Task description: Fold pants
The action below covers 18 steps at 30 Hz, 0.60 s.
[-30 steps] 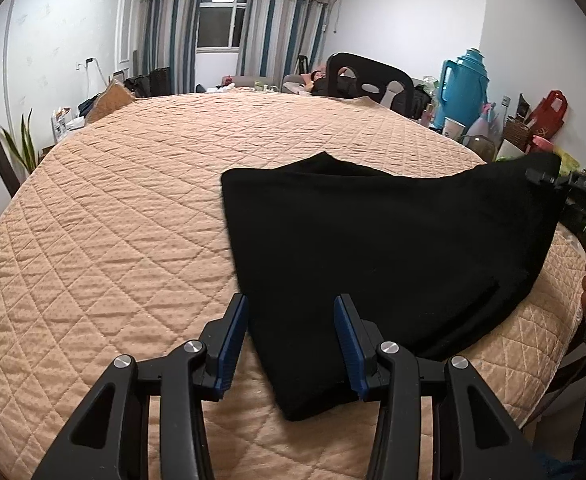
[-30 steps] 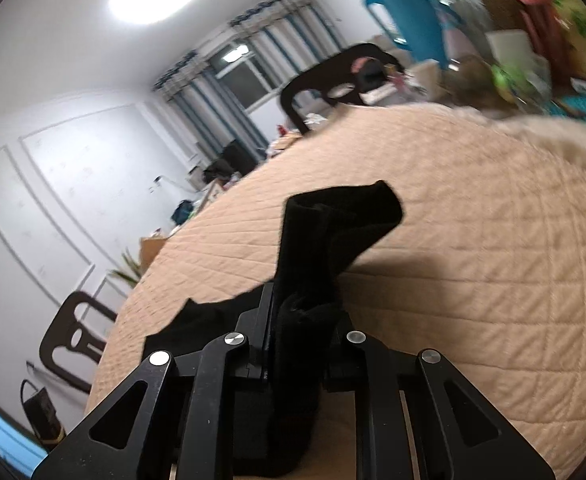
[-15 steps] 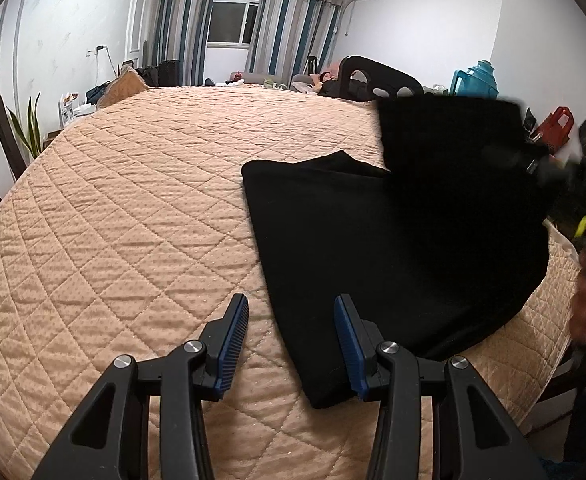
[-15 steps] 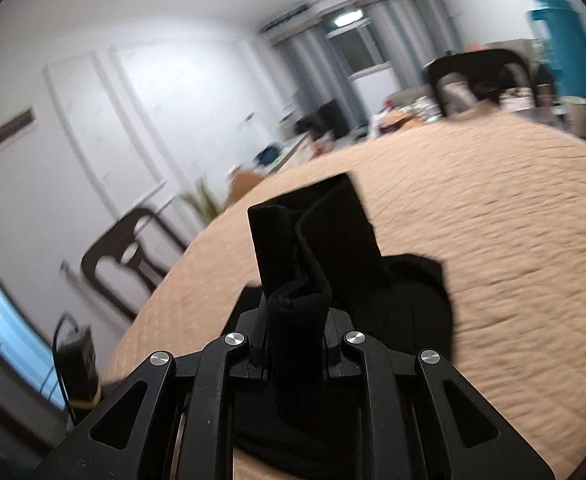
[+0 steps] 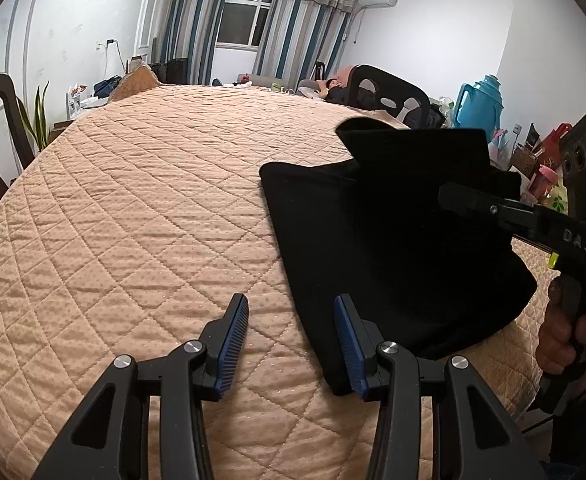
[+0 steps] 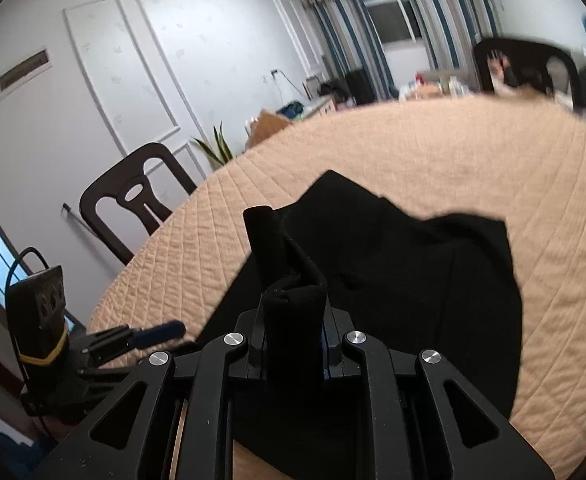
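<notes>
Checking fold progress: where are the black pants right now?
In the left wrist view, the black pants lie right of centre on the quilted table, one end pinched by the right gripper.

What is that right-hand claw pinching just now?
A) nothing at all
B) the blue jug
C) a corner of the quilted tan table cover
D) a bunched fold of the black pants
D: the right claw is closed on a bunched fold of the black pants, lifting it over the rest of the fabric.

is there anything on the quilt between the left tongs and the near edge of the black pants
Nothing visible. The left tongs hang open over bare quilt, and the pants edge lies right beside the right-hand finger. The right tongs grip a bunched end.
</notes>
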Tool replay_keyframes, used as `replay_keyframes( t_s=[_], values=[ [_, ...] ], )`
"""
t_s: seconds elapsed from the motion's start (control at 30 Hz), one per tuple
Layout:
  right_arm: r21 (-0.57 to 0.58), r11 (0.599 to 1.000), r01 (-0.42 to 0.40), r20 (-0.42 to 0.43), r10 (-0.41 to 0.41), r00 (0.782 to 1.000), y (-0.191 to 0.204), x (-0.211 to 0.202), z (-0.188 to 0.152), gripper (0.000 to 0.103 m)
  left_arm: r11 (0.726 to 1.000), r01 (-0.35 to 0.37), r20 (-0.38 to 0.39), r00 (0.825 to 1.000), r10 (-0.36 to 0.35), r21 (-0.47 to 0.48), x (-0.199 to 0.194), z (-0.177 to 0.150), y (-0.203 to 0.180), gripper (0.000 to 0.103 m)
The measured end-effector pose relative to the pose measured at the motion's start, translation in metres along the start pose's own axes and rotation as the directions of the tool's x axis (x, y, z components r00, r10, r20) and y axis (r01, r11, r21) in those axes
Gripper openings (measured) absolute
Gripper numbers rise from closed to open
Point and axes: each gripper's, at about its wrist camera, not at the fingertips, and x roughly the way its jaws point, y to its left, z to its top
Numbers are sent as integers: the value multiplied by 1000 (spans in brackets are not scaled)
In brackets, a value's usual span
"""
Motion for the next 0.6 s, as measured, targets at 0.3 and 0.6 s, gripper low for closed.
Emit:
replay_keyframes(
  t_s=[0.3, 0.6],
  values=[
    [-112, 994, 5, -99, -16, 995, 29, 37, -24, 18, 999, -23, 15, 1000, 23, -27, -10, -1, 16, 47],
    [-177, 984, 22, -106, -42, 994, 38, 39, -31, 19, 999, -32, 18, 999, 33, -42, -10, 1, 20, 47]
  ],
)
